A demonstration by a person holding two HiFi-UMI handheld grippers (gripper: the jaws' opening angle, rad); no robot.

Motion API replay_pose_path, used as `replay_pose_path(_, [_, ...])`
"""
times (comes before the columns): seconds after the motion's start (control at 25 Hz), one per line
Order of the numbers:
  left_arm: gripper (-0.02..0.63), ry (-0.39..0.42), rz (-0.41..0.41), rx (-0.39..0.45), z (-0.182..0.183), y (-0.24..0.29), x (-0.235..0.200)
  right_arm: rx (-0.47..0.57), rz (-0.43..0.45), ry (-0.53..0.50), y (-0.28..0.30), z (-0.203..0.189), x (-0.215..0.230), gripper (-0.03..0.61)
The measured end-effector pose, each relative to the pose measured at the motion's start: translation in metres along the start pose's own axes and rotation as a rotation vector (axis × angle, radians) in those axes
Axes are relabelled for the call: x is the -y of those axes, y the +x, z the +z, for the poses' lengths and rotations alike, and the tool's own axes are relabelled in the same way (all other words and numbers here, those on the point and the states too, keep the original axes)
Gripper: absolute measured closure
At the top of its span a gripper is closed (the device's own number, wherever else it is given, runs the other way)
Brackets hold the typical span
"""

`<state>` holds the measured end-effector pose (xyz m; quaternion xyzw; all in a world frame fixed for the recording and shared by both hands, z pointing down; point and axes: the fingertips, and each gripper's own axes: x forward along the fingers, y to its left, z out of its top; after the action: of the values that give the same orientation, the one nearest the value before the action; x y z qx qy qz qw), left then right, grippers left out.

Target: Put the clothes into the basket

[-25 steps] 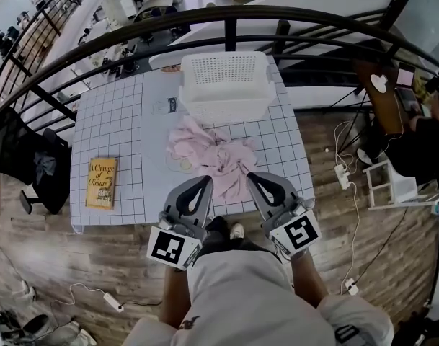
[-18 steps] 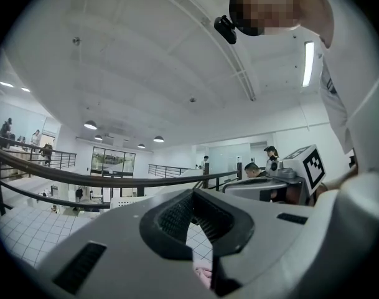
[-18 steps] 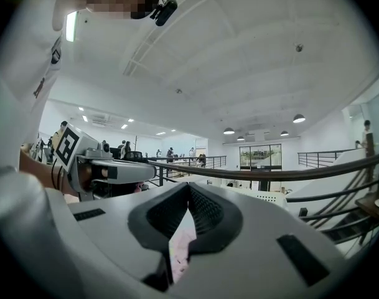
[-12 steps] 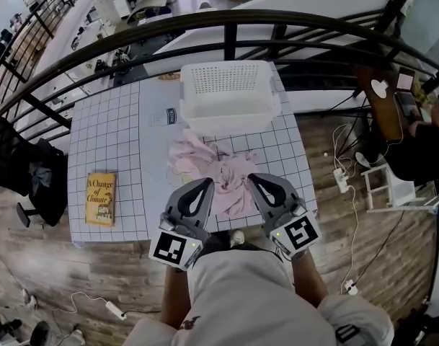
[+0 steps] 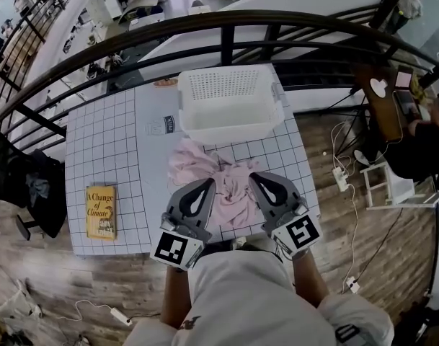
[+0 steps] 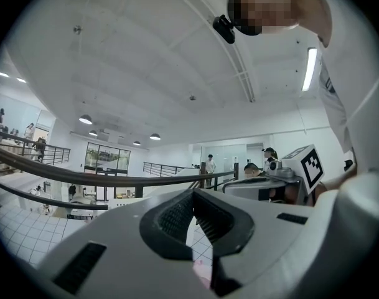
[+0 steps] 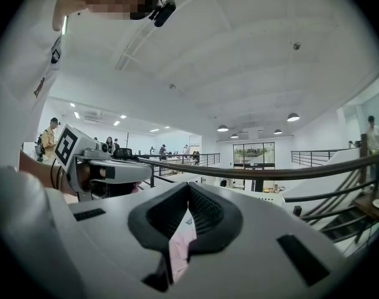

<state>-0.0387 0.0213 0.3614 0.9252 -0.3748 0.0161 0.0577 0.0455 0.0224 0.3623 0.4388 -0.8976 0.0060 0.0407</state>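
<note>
A crumpled pink garment (image 5: pixel 220 181) lies on the grid-patterned table (image 5: pixel 104 143), just in front of an empty white plastic basket (image 5: pixel 230 101). Held side by side near the person's waist, my left gripper (image 5: pixel 207 184) and right gripper (image 5: pixel 256 176) hover over the near edge of the pink cloth. The left gripper (image 6: pixel 192 192) has its jaws meeting at the tip, and so does the right gripper (image 7: pixel 189 185); neither holds anything. A bit of the pink garment (image 7: pixel 180 251) shows through the gap below the right jaws.
A yellow book (image 5: pixel 101 211) lies at the table's left front. A small card (image 5: pixel 169 124) sits left of the basket. A black railing (image 5: pixel 226 21) curves behind the table. A dark chair (image 5: pixel 28 186) stands left; cables and a white stool (image 5: pixel 392 187) are right.
The view has shifted forward over the table. The cloth and basket now sit lower in the picture, and both gripper tips overlap the cloth's near edge. The jaws stay shut.
</note>
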Motion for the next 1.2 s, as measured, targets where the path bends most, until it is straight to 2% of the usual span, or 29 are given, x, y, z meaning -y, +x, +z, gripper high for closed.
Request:
replay_pose_path(0.4, [0.612,-0.001,-0.053,0.007,0.0,0.022,-0.032,-0.017,-0.033,-0.005,0.031,-0.003,0.016,0.563])
replay_pose_path(0.68, [0.612,-0.022,-0.084,-0.018,-0.009,0.032,-0.038,-0.077,-0.041,-0.026,0.04,-0.017,0.022,0.562])
replay_pose_path(0.96, [0.612,-0.037,-0.073,-0.067,-0.029,0.038,-0.037,-0.219,0.034,-0.059,0.043,-0.045,0.025,0.557])
replay_pose_path(1.2, [0.612,-0.031,-0.051,-0.109,-0.049,0.044,-0.033,-0.335,0.159,-0.158,0.049,-0.088,0.02,0.476])
